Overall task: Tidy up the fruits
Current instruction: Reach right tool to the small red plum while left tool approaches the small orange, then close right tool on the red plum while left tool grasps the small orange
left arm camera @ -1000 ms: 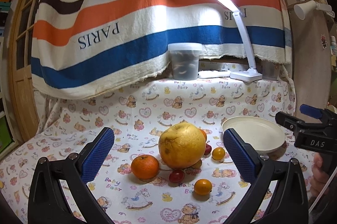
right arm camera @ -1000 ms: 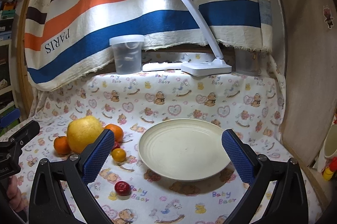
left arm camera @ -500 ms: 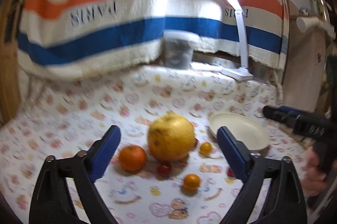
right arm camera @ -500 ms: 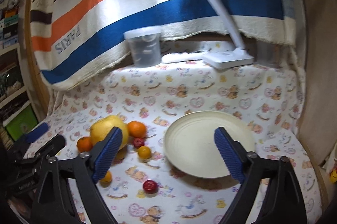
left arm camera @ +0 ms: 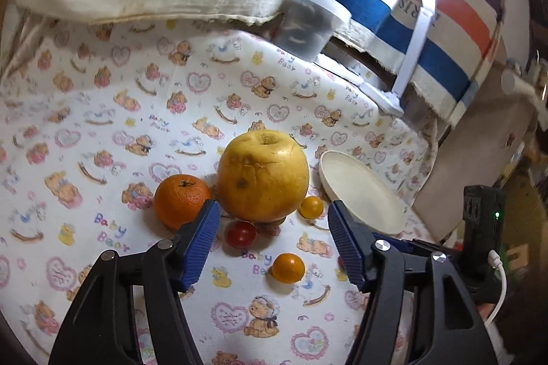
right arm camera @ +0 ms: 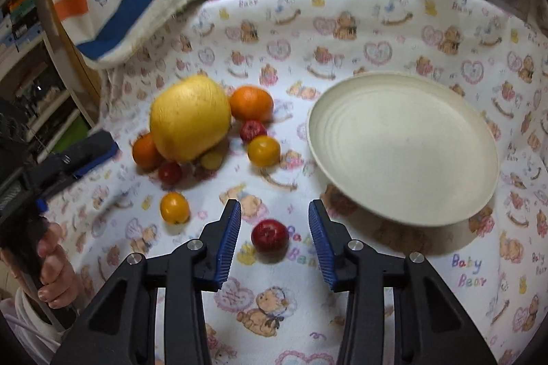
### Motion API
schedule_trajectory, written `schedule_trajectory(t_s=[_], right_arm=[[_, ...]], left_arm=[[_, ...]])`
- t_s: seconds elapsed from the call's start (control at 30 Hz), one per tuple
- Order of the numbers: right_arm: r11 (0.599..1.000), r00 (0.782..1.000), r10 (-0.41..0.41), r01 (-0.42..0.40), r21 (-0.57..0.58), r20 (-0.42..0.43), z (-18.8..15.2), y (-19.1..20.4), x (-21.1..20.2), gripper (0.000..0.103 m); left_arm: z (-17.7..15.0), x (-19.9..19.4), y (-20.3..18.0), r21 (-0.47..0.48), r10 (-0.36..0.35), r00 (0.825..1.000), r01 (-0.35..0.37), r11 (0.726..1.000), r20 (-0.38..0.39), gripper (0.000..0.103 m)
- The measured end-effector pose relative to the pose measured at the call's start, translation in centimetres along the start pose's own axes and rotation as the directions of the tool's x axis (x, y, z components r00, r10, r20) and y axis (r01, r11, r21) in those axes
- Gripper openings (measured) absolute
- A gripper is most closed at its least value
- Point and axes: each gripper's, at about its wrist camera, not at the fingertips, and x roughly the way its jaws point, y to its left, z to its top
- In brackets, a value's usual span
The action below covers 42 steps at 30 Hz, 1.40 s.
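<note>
A small red fruit (right arm camera: 270,235) is framed between the parted, empty jaws of the right gripper (right arm camera: 274,229), untouched by either pad, on the bear-print cloth (right arm camera: 376,22) just beside the cream plate (right arm camera: 404,145). The left gripper (left arm camera: 270,243) is likewise held open and empty, with a cherry tomato (left arm camera: 240,233) between its pads and the large yellow pomelo (left arm camera: 263,174) and an orange (left arm camera: 181,199) just beyond.

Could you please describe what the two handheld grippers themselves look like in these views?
Both the left gripper and right gripper have black plastic arms with silver rivets, ending in blue ribbed fingers. A white cable plugs into the right unit's black body.
</note>
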Motion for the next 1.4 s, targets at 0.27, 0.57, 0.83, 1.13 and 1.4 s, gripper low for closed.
schedule_trajectory(t_s=[0.27, 0.57, 0.83, 1.13, 1.4], right_arm=[[0.998, 0.999, 0.01, -0.013, -0.059, -0.046, -1.0, 1.6, 0.1, 0.031], [0.998, 0.993, -0.052, 0.049, -0.038, -0.105, -1.3, 1.3, 0.8, 0.021], [0.995, 0.998, -0.067, 0.065, -0.076, -0.022, -1.2, 2.0, -0.1, 0.008], [0.998, 0.996, -0.047, 0.05, -0.044, 0.07, -0.1, 1.2, -2.4, 0.001], [1.0, 0.998, 0.015, -0.014, -0.017, 0.059, -0.5, 0.9, -1.7, 0.034]], left_arm=[[-1.2, 1.4, -2.7, 0.213, 0.144, 0.988, -0.13, 0.968, -0.054, 0.051], [-2.5, 4.5, -3.1, 0.239, 0.143, 0.964, -0.088, 0.967, -0.224, 0.04], [-2.6, 4.5, -2.7, 0.192, 0.068, 0.961, -0.016, 0.981, -0.268, 0.024], [-2.7, 2.6, -4.5, 0.301, 0.121, 0.984, -0.078, 0.951, -0.128, 0.0], [-1.8, 2.4, -3.3, 0.244, 0.131, 0.986, -0.103, 0.964, -0.104, 0.0]])
